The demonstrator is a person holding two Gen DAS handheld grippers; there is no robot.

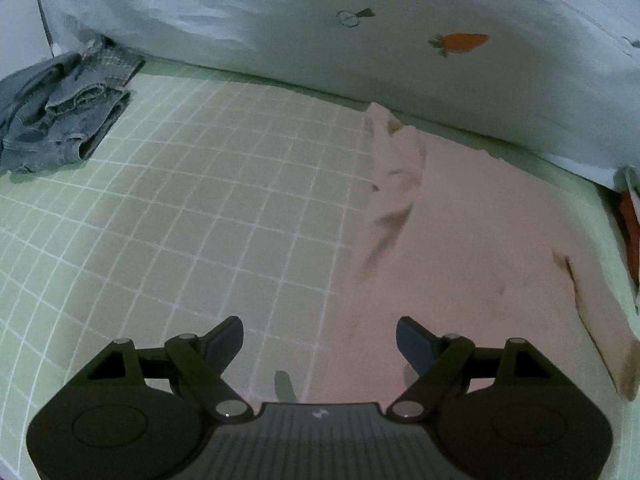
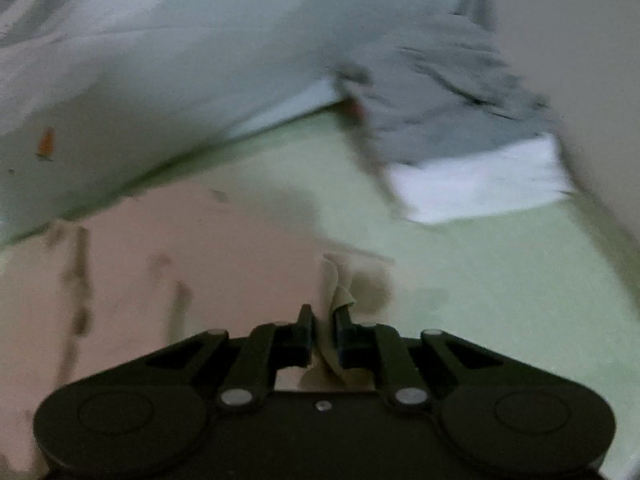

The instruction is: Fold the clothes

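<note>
A pale pink garment [image 1: 472, 232] lies spread on the green bed sheet, filling the right half of the left wrist view, with a wrinkled edge along its left side. My left gripper [image 1: 320, 340] hovers open above the garment's near left edge, nothing between its fingers. In the blurred right wrist view the same pink garment [image 2: 192, 256] covers the left side. My right gripper [image 2: 323, 322] is shut on a bunched corner of its fabric [image 2: 340, 280], which sticks up between the fingers.
Crumpled blue jeans [image 1: 56, 116] lie at the far left on the white-gridded green sheet [image 1: 180, 184]. A white cover with a carrot print [image 1: 460, 42] runs along the back. A grey garment [image 2: 444, 100] and folded white cloth [image 2: 480, 180] sit far right.
</note>
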